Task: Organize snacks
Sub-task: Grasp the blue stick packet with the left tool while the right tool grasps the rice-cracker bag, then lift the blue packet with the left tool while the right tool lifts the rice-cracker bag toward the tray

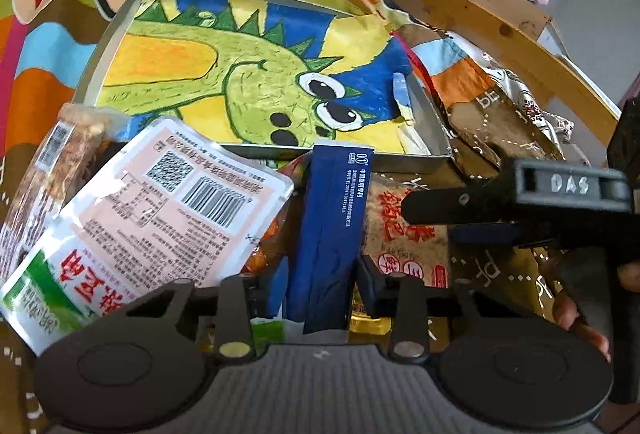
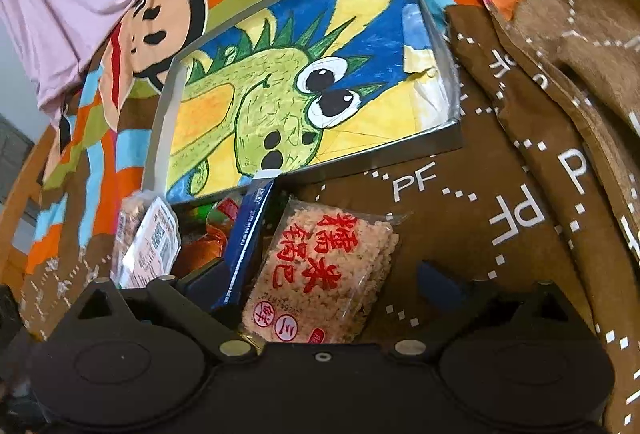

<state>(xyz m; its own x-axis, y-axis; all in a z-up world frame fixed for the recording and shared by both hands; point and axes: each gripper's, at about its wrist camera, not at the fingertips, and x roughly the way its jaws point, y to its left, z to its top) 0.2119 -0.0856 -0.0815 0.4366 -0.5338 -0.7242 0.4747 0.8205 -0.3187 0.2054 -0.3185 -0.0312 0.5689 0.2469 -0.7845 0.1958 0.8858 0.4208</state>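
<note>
While angled downward, the left gripper (image 1: 320, 286) is clamped on a blue sachet (image 1: 330, 226), the dinosaur tray (image 1: 424, 154) just beyond; right gripper (image 2: 320, 274), tilted down, stands open over the rice cracker packet (image 2: 320, 270).

Snack packets (image 1: 168, 202) before tray (image 1: 120, 18).

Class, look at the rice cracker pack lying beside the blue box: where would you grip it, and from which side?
Grip the rice cracker pack at its free right-hand edge, coming from above right. It lies flat on the brown cloth, and the blue box crowds its left side.
</note>
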